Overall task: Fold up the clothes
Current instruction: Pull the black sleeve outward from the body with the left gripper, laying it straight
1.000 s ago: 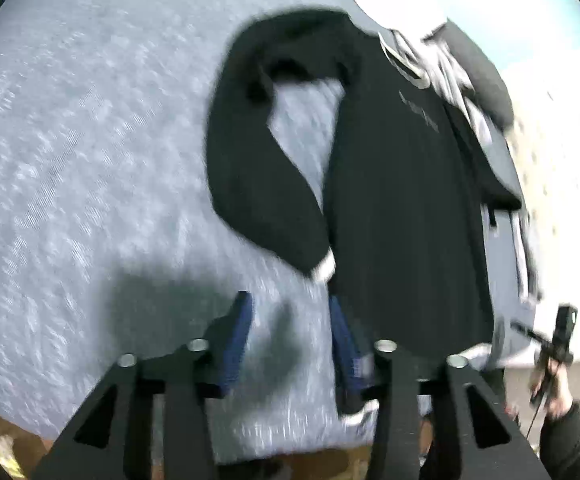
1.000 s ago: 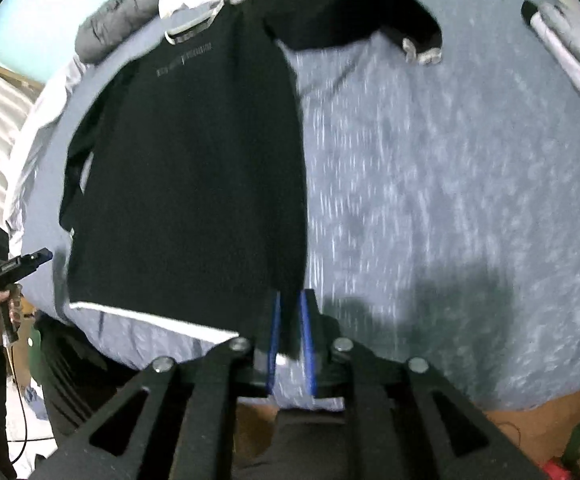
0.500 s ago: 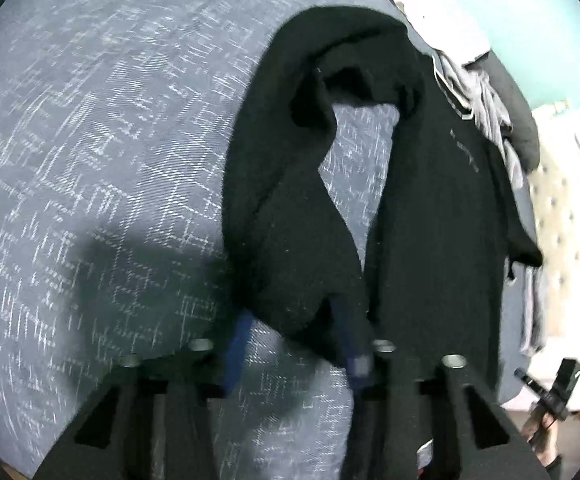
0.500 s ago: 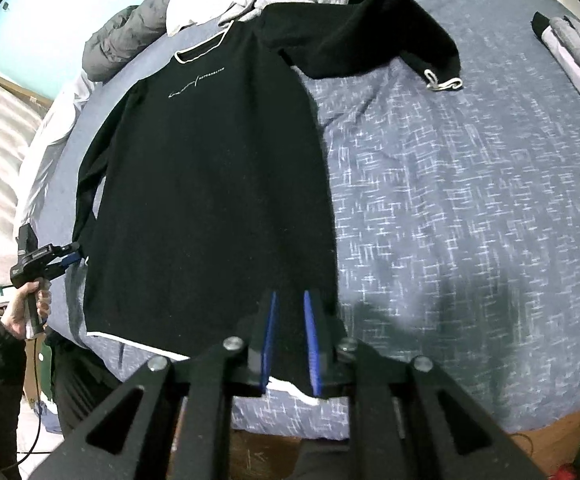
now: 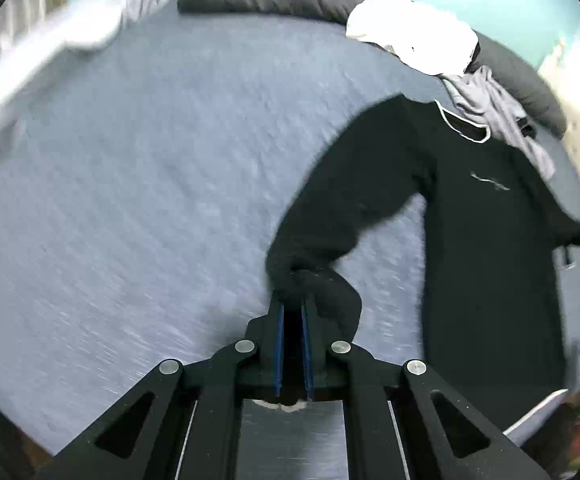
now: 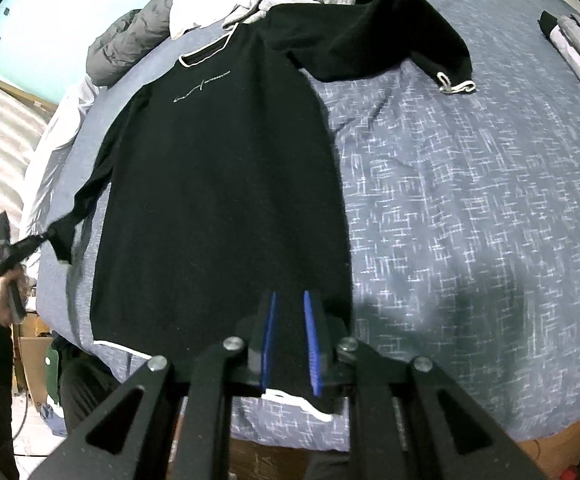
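The left claw [image 5: 291,316] has closed on the sweater's sleeve [image 5: 330,216] and lifted it.

Black long-sleeved sweater [image 6: 218,184] lying face up and flat on the bed, neckline toward the far end, hem at the near edge. White trim edges the collar [image 6: 206,50] and the hem [image 6: 122,350]; a thin pale script line [image 6: 202,86] crosses the chest. One sleeve [image 6: 370,36] is bent outward across the bedcover, its white-edged cuff [image 6: 456,86] resting on the fabric. The other sleeve [image 5: 330,216] is lifted and bunched, its end [image 5: 290,360] pinched.
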`<move>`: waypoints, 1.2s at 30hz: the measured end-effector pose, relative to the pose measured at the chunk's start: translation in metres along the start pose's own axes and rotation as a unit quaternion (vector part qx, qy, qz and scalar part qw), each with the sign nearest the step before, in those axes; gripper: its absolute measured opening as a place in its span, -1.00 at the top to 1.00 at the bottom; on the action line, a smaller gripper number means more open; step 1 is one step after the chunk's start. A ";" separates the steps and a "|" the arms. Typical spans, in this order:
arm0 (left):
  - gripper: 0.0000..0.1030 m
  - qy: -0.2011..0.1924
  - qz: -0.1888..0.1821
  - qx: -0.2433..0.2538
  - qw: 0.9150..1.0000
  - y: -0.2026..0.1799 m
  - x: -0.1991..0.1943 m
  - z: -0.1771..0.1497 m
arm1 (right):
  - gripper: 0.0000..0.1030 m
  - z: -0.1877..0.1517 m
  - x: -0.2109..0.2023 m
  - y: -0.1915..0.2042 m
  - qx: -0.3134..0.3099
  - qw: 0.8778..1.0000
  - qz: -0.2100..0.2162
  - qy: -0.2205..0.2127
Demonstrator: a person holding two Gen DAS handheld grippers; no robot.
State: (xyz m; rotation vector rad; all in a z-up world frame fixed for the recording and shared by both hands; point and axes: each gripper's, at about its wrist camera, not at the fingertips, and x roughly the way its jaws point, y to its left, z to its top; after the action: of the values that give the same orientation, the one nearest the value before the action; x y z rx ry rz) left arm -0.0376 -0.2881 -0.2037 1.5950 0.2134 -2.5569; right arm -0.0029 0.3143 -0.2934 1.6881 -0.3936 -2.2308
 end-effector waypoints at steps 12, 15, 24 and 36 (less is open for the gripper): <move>0.85 0.057 -0.006 0.079 0.995 -0.056 0.063 -0.053 | 0.73 -0.001 0.004 0.004 0.000 1.000 0.002 0.006; 0.84 0.054 -0.018 0.073 0.996 -0.067 0.069 -0.058 | 0.73 -0.002 0.003 0.003 0.002 1.000 0.001 0.005; 0.15 0.033 -0.116 0.041 0.992 -0.051 0.030 -0.059 | 0.73 -0.005 -0.001 -0.006 0.015 1.000 -0.003 0.000; 0.12 0.070 -0.123 -0.057 0.988 0.006 0.061 -0.080 | 0.73 -0.002 0.004 0.002 0.015 1.000 -0.001 0.002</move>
State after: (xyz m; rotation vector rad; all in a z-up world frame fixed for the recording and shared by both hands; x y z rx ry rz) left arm 0.0075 -0.2815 -0.2937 1.8056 0.5953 -2.5485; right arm -0.0022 0.3112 -0.2966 1.7090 -0.4251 -2.2330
